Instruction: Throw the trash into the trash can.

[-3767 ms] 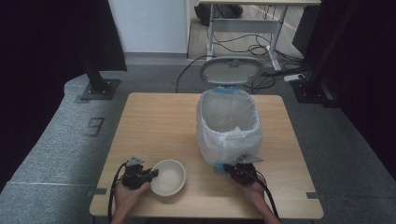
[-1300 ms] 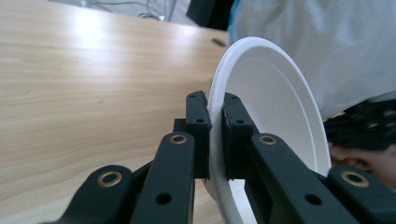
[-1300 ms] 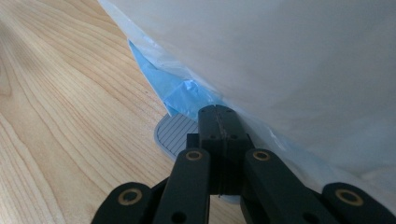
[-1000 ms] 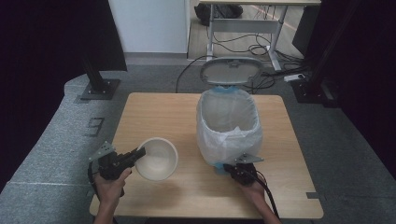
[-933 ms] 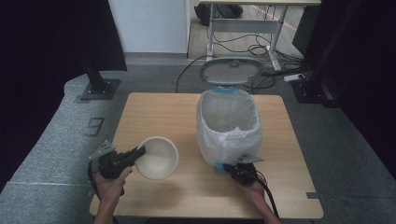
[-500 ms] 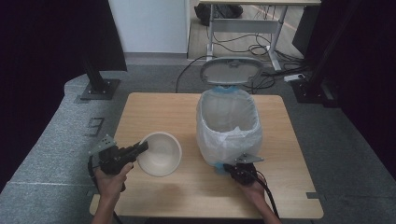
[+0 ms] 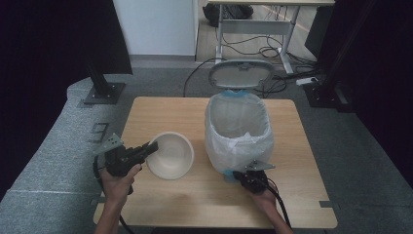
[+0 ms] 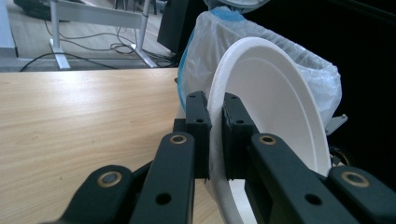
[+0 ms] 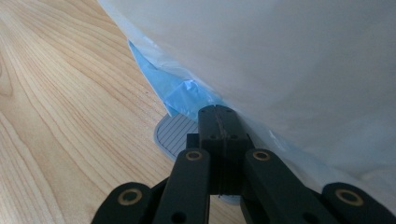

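Black two-jaw tongs point(image 8: 215, 135), brass-ringed screws, trailing black cables.

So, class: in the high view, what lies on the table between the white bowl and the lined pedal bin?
Nothing: the high view shows bare wooden table between the white bowl and the lined pedal bin.

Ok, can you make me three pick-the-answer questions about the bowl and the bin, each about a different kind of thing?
1. Where is the white bowl?
A. inside the bin
B. held left of the bin
C. on the floor

2. What colour is the bin's pedal?
A. red
B. green
C. grey

3. How is the bin lid?
A. raised open
B. shut
C. lying on the table

Answers:
1 B: the left gripper clamps the bowl's rim, beside the bin.
2 C: it shows grey under the right gripper, whose jaws are closed together.
3 A: the lid stands up behind the bagged opening.
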Motion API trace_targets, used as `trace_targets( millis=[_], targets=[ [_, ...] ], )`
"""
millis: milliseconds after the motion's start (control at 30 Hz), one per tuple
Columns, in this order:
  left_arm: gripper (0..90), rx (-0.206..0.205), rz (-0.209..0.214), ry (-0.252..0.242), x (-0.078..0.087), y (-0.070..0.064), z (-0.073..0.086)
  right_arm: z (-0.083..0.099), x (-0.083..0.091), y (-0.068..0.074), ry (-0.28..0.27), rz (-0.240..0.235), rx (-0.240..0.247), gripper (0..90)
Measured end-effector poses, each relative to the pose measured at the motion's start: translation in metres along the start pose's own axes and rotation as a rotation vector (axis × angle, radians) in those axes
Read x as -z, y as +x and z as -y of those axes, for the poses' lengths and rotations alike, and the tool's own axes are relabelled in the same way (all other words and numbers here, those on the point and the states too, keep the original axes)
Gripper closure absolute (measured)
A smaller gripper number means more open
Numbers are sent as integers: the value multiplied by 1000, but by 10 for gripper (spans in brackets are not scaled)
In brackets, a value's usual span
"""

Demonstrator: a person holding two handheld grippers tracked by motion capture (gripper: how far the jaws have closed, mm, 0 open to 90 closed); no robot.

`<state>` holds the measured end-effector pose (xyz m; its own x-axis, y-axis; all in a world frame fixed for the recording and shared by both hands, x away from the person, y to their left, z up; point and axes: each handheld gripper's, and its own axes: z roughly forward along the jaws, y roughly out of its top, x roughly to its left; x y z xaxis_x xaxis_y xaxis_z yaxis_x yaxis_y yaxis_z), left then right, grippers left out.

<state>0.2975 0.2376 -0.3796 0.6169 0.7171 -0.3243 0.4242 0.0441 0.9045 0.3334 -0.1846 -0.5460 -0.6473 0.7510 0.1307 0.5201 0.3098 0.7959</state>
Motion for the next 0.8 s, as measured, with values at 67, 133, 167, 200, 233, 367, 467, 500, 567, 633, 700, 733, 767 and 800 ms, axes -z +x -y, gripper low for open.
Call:
trace_targets(
  millis=[67,133,167,200,233,367,467,500,567,633,700,733,767,800],
  targets=[
    [838,1,5,-4,1,-1,-2,0,0,0,0,0,0,894],
    [837,-2,7,-6,1,-1,-4,0,0,0,1,-1,-3,894],
    [837,-2,7,-7,1,-1,-5,0,0,0,1,-1,-3,894],
    [837,-4,8,-7,1,-1,-6,0,0,0,1,-1,-3,894],
    [837,-4,11,-8,1,-2,-7,0,0,0,1,-1,-3,894],
    [837,-6,16,-11,1,-3,-11,0,0,0,0,-1,-2,894],
    [837,-9,21,-13,0,-5,-14,0,0,0,0,-1,-3,894],
    [838,-12,22,-13,0,-6,-15,0,0,0,-1,-1,-3,894],
    [837,-16,23,-13,-2,-8,-17,0,0,0,-1,-1,-3,894],
    [838,-22,16,-15,-2,-10,-18,0,0,0,-1,-1,-3,894],
    [838,-24,13,-18,-3,-11,-18,0,0,0,-1,-1,-5,894],
    [838,-25,11,-17,-4,-11,-19,0,0,0,-1,-2,-5,894],
    [838,-27,11,-15,-5,-11,-19,0,0,0,-1,-2,-5,894],
    [838,-29,12,-12,-5,-12,-20,0,0,0,-1,-2,-5,894]
  ],
)
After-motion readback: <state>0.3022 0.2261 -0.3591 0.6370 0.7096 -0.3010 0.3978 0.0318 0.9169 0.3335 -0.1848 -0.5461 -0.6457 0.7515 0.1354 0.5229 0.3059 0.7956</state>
